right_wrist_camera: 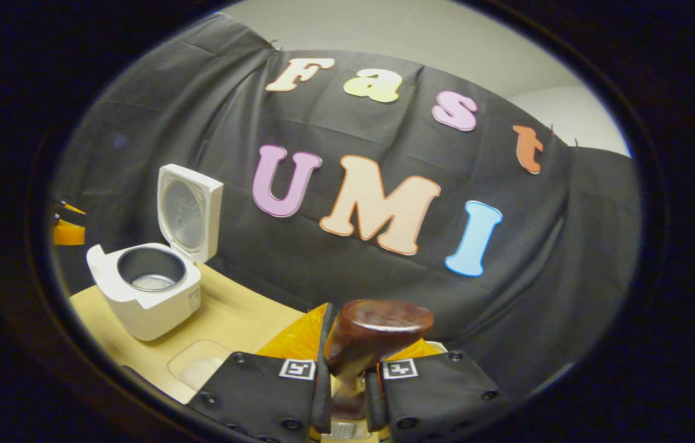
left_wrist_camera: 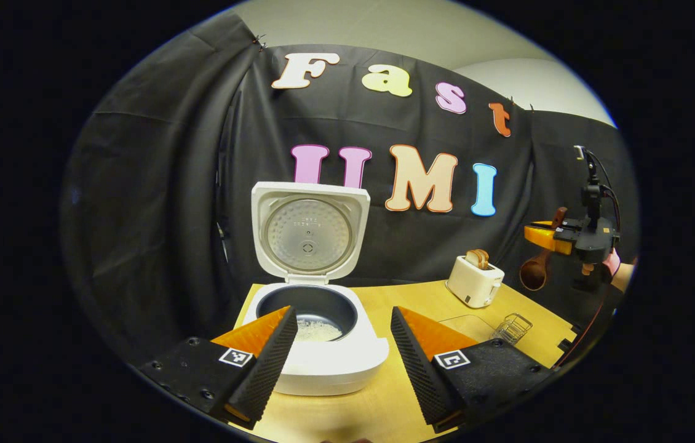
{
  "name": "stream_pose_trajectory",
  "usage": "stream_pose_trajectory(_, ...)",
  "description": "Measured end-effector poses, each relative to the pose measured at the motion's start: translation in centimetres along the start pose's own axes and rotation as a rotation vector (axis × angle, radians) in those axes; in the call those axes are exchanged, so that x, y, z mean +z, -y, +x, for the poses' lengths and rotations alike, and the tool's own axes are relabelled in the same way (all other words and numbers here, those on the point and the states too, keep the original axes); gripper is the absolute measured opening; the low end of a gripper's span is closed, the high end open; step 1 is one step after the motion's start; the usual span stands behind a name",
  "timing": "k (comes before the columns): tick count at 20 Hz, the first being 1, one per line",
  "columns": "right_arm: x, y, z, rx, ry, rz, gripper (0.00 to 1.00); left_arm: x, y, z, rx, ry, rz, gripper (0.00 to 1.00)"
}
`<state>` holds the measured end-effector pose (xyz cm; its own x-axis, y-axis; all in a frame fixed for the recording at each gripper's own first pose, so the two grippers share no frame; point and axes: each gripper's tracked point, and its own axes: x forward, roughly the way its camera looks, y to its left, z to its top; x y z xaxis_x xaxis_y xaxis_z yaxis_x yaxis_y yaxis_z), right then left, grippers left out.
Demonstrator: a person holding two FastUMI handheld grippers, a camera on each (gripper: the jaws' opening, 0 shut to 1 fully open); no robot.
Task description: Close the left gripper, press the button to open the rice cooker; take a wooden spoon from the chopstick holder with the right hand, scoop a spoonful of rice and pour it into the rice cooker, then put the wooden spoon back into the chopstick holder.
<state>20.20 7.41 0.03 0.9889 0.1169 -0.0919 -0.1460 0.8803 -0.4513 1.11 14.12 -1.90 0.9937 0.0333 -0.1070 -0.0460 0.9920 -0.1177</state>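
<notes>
The wooden spoon (right_wrist_camera: 365, 344) sits closest in the right gripper view, its handle pinched between the two fingers of the right tongs (right_wrist_camera: 347, 394) and its dark bowl sticking up above them, tilted a little to the right. In the left gripper view the same right tongs (left_wrist_camera: 559, 237) hang in the air at the far right, well above the surface (left_wrist_camera: 384, 394), held level by a hand (left_wrist_camera: 615, 267), with the spoon's (left_wrist_camera: 537, 269) bowl hanging down below them.

The left tongs (left_wrist_camera: 342, 357) are spread wide, one finger on either side of the rice cooker (left_wrist_camera: 323, 357), which stands just in front of them without touching them. The cooker's lid (left_wrist_camera: 309, 232) stands upright and open, and a shallow layer of white rice (left_wrist_camera: 318, 332) lies in the dark inner pot.

Behind the cooker to the right stands a white toaster (left_wrist_camera: 474, 281) with bread (left_wrist_camera: 478, 258) in its slot. Nearer, a small wire holder (left_wrist_camera: 512, 327) rests on the surface beside a shallow clear tray (left_wrist_camera: 464, 325). In the right gripper view the cooker (right_wrist_camera: 147, 289) is far off to the left, lid up, and the tray (right_wrist_camera: 200, 368) holds something white.
</notes>
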Motion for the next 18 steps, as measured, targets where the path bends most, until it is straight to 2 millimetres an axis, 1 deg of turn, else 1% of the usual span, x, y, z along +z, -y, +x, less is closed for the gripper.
stream_pose_trajectory(3,-3.4,3.7,-0.7,-0.007,-0.028,0.049,0.24,-0.4,1.8,0.2,0.024,0.004,-0.007,0.91)
stream_pose_trajectory(6,-7.0,5.3,-0.4,0.005,-0.055,0.087,0.24,-1.1,3.9,0.2,0.041,0.014,-0.029,0.91)
stream_pose_trajectory(8,-9.8,5.8,0.0,0.009,-0.086,0.103,0.24,-1.7,5.0,0.4,0.055,0.009,-0.026,0.91)
stream_pose_trajectory(11,-13.6,4.5,0.5,0.05,-0.131,0.163,0.24,-2.4,6.6,0.5,0.06,0.0,-0.033,0.91)
stream_pose_trajectory(14,-16.7,3.4,1.1,0.07,-0.157,0.184,0.24,-2.8,7.1,0.7,0.087,-0.007,-0.025,0.91)
stream_pose_trajectory(16,-18.4,2.9,1.2,0.077,-0.176,0.199,0.24,-2.8,7.7,0.9,0.094,-0.006,-0.032,0.91)
stream_pose_trajectory(18,-19.6,2.5,1.3,0.083,-0.187,0.218,0.24,-2.7,8.0,1.3,0.1,-0.005,-0.031,0.91)
